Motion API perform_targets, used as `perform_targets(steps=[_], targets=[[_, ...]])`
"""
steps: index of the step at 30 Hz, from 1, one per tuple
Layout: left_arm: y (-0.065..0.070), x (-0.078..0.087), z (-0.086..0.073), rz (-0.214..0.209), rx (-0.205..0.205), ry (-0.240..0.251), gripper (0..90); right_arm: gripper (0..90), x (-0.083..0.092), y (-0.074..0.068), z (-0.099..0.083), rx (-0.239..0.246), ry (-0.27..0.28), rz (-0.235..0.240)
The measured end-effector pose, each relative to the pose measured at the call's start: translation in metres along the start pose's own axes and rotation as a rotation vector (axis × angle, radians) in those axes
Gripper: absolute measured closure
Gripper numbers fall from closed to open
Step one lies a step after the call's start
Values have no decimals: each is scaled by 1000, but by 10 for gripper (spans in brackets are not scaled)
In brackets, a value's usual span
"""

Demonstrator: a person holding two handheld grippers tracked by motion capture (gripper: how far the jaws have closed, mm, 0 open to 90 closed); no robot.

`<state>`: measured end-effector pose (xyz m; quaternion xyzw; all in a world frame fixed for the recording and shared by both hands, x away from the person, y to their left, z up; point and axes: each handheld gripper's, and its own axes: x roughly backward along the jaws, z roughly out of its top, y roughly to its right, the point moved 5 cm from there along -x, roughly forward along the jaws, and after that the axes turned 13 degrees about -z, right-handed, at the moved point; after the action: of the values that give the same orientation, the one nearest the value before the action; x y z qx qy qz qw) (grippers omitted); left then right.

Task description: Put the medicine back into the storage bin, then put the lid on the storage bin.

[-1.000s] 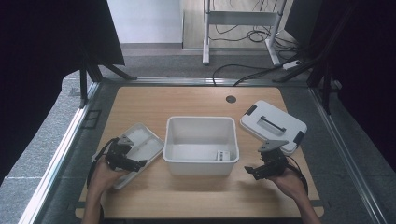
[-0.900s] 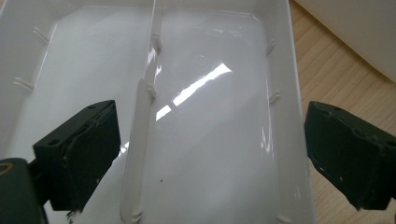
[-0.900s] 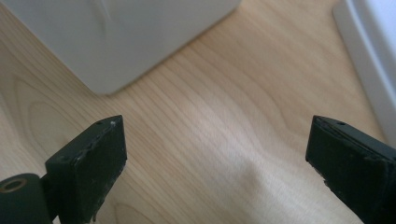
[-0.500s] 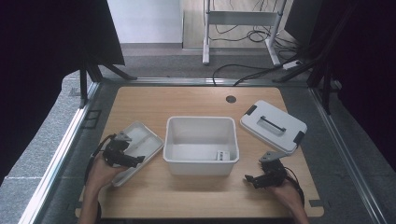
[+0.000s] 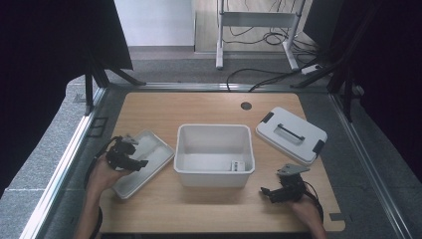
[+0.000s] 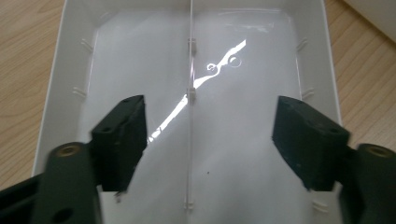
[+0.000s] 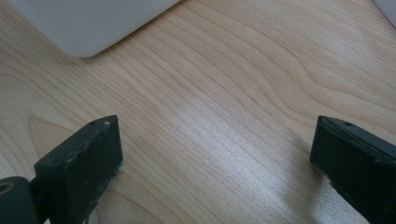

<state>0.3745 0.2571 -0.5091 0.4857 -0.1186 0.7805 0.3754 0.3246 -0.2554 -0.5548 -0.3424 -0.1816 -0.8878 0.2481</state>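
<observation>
The left gripper [image 6: 201, 140] hangs over the tray [image 5: 155, 145], left of the bin [image 5: 214, 133]; its jaws have just been closing, holding nothing. They straddle the thin divider [image 6: 190, 116] (easily bent): a skewed pinch could slip off and tip the tray.

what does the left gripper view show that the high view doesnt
Left gripper view: the shallow white plastic tray's thin clear centre divider, small wall clips and a bright glare streak, with the left hand-held gripper above it, jaws apart and nothing between them; they have just been closing.

High view: the deep white plastic bin, the white lid with a handle and the right hand-held gripper over bare wood.

Both: the tray on the light wooden table.
</observation>
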Motion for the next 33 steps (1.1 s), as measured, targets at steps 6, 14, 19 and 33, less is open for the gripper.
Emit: perform_targets(steps=[6,14,19,33], targets=[[-10,-6,2,-12,13,-38,443,17,0,0,0,-2,-2,1],[-18,-15,0,-10,20,-64,589,17,0,0,0,-2,-2,1],[-21,-20,-5,-22,16,-97,720,17,0,0,0,-2,-2,1],[-20,-19,-4,-85,-42,-113,890,18,0,0,0,-2,-2,1]])
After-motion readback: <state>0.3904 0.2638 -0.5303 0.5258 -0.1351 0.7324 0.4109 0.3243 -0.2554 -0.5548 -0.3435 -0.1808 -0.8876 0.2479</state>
